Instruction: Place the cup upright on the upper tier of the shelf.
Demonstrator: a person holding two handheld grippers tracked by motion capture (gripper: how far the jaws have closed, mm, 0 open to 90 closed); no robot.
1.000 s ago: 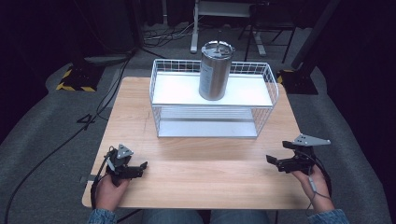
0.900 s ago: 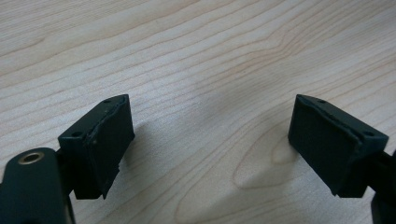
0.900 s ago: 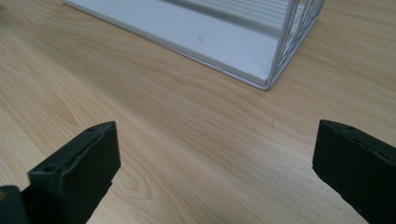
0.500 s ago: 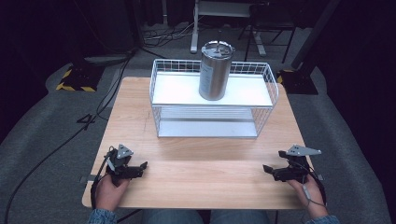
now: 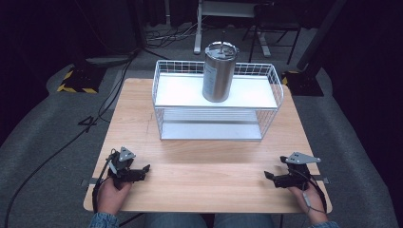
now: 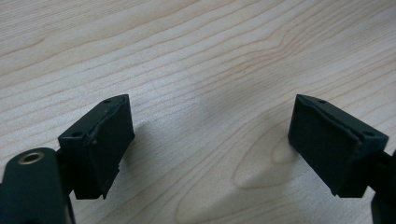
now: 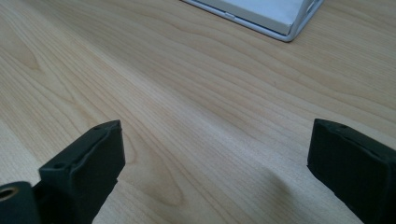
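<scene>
A tall steel tumbler (image 5: 219, 71) with a lid stands upright on the white top shelf of a two-level wire rack (image 5: 216, 100) at the back middle of the wooden table (image 5: 204, 166). My left gripper (image 5: 140, 171) rests low on the table near the front left corner, held by a hand. Its jaws stand wide apart over bare wood, left gripper (image 6: 210, 140) open and empty. My right gripper (image 5: 272, 177) sits near the front right corner, pointing left. In the right gripper view the right gripper (image 7: 215, 154) is open with nothing between its fingers.
The rack's lower white shelf corner (image 7: 280, 21) shows at the top of the right gripper view. Bare wood lies between the two grippers and in front of the rack. Cables (image 5: 57, 152) run over the grey floor at left; dark stands sit beyond the table.
The right gripper has come down and slightly forward-left to rest low on the table. The left gripper, tumbler and rack have not moved.
</scene>
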